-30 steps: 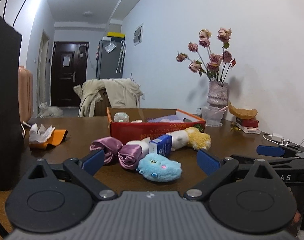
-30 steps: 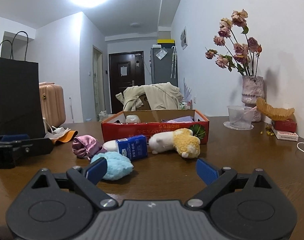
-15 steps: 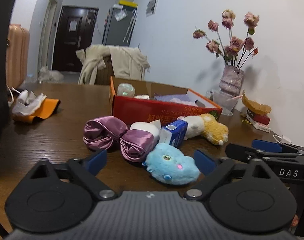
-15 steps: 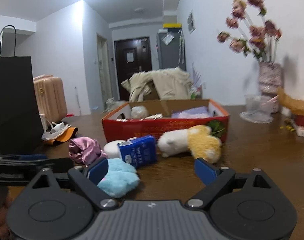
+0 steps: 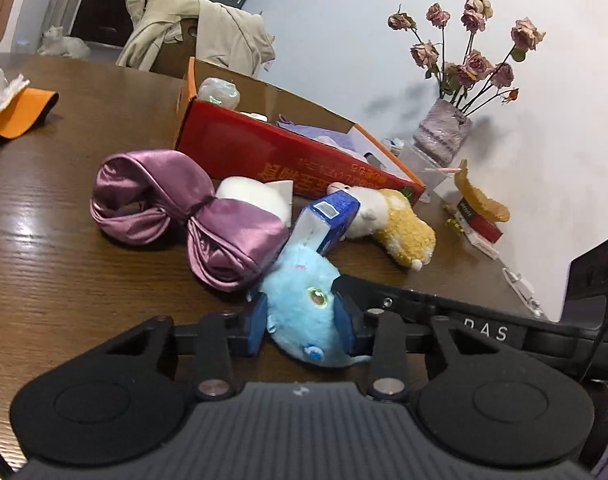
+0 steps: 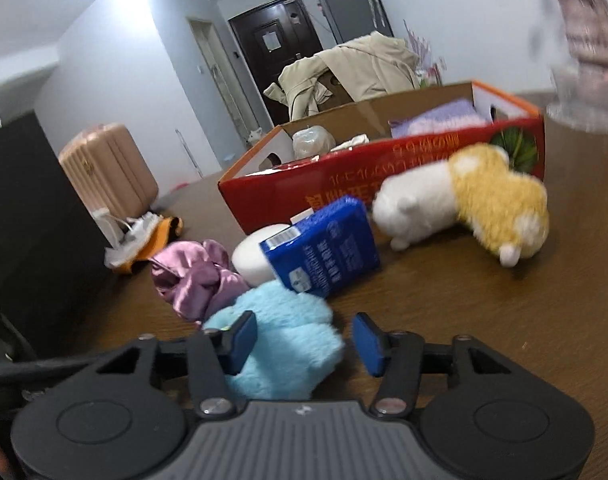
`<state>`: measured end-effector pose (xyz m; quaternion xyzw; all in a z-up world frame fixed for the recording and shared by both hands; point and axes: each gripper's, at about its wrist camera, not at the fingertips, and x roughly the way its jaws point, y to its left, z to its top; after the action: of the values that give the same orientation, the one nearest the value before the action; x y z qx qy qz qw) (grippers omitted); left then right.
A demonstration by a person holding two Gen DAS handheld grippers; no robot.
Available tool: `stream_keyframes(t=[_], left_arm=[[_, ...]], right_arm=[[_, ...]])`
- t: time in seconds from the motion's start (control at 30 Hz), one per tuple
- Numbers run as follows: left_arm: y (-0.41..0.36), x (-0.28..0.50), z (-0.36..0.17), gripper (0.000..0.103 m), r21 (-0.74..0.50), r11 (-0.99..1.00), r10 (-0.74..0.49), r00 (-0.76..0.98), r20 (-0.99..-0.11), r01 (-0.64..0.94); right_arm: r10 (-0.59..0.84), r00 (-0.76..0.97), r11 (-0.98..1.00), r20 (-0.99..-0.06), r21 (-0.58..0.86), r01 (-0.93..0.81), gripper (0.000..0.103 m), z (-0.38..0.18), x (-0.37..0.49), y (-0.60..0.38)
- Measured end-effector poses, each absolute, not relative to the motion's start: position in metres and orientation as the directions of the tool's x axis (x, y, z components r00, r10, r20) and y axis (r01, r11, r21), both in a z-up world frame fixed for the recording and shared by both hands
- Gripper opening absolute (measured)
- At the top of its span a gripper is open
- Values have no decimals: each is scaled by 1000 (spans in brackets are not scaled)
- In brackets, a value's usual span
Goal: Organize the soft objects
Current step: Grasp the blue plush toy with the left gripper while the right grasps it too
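vase blurred, flowers cut off

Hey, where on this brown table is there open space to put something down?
Bare wood lies on the wooden table in front of the yellow-and-white plush, and left of the purple satin bow toward the orange cloth. It is crowded before the red cardboard box, around the blue carton.

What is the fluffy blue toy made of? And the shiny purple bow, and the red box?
Blue toy: soft plush, probably synthetic fur; it looks fuzzy and long-haired.
Purple bow: satin-like cloth; it is glossy, with bright highlights on its folds.
Red box: cardboard; the inside is plain brown, the outside printed red and slightly shiny.
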<state>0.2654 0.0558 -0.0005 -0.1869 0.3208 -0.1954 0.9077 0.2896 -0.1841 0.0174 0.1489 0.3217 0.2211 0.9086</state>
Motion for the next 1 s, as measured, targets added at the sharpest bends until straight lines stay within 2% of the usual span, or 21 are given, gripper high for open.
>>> stream_keyframes(t=[0.1, 0.23, 0.47, 0.53, 0.6, 0.7, 0.73, 0.8, 0.87, 0.93, 0.97, 1.0], left_arm=[[52, 261, 1, 33, -468, 851, -480, 714, -509, 239], [41, 248, 3, 33, -463, 852, -483, 708, -515, 245], [22, 217, 4, 33, -457, 852, -488, 704, -516, 255], [18, 208, 6, 31, -453, 853, -487, 708, -512, 259], [12, 202, 12, 29, -471, 839, -509, 701, -500, 273], [-2, 199, 28, 28, -429, 853, -497, 719, -486, 299], [-6, 201, 31, 24, -415, 856, -495, 722, -483, 309], [-13, 208, 32, 16, -409, 858, -494, 716, -493, 311], [-17, 214, 28, 16, -406, 867, -481, 698, -530, 288], [-18, 212, 25, 23, -406, 865, -490, 677, -550, 296], [-17, 210, 25, 28, -405, 863, -494, 676, -547, 303], [-15, 208, 26, 38, -397, 865, -491, 686, -538, 307]], right_arm=[[526, 680, 834, -511, 467, -294, 41, 13, 288, -191], [510, 691, 842, -512, 460, -282, 34, 15, 274, -198], [492, 710, 846, -505, 470, -252, 33, 12, 238, -216], [490, 714, 844, -500, 476, -247, 23, 13, 231, -219], [527, 710, 818, -468, 505, -275, 2, 14, 224, -224], [527, 733, 826, -430, 462, -323, 2, 29, 213, -223], [528, 738, 830, -421, 442, -341, 3, 33, 212, -222], [520, 747, 832, -415, 444, -333, 8, 38, 214, -229], [513, 750, 832, -418, 457, -315, 16, 41, 215, -240], [485, 760, 849, -432, 442, -291, 28, 45, 212, -252], [477, 762, 855, -438, 432, -287, 31, 47, 208, -259], [473, 760, 858, -445, 429, -283, 36, 47, 203, -265]])
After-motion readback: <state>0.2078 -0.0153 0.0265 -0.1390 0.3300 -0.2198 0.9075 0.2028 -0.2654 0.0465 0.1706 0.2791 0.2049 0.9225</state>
